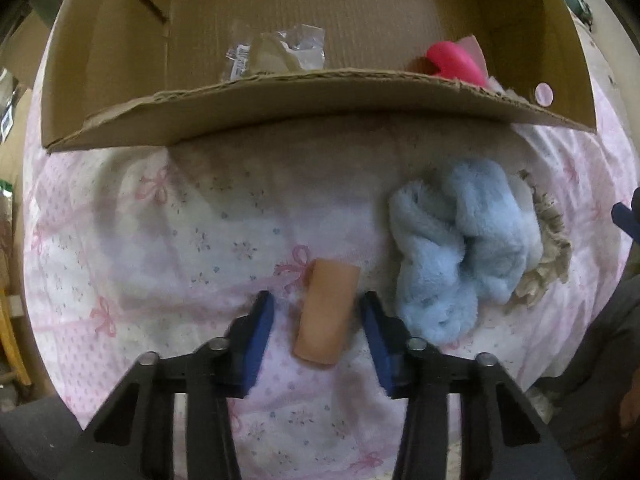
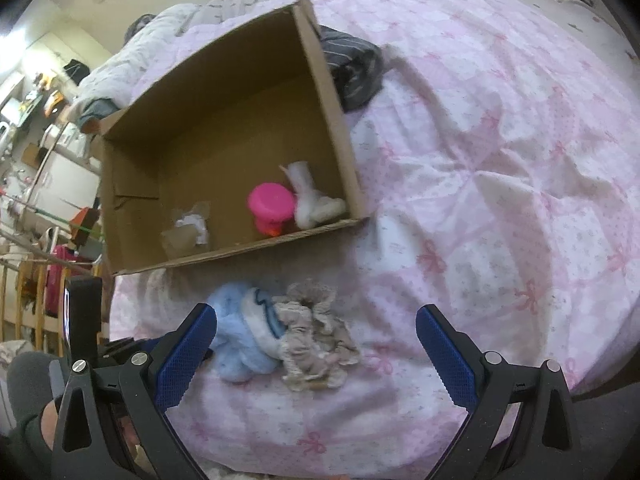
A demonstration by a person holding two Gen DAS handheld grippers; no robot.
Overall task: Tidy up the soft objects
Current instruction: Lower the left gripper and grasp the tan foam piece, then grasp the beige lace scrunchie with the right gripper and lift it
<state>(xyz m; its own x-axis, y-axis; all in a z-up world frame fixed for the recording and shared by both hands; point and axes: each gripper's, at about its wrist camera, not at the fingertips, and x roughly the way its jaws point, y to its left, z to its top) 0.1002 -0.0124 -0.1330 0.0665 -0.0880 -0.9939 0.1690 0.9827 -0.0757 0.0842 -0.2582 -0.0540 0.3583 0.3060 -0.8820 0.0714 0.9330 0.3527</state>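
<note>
My left gripper hangs low over the bed, its fingers spread open either side of a peach foam roll without touching it. My right gripper hovers higher, tilted down, fingers wide apart and empty, above the blue plush toy and beige frilly cloth lying just before the open cardboard box.

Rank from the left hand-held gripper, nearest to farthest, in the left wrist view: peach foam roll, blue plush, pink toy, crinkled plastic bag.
1. Peach foam roll: between the open fingers of the left hand-held gripper, on the bedspread.
2. Blue plush: just right, on the bedspread.
3. and 4. Crinkled plastic bag, centre, and pink toy, right corner: both inside the cardboard box; too close to call.
</note>
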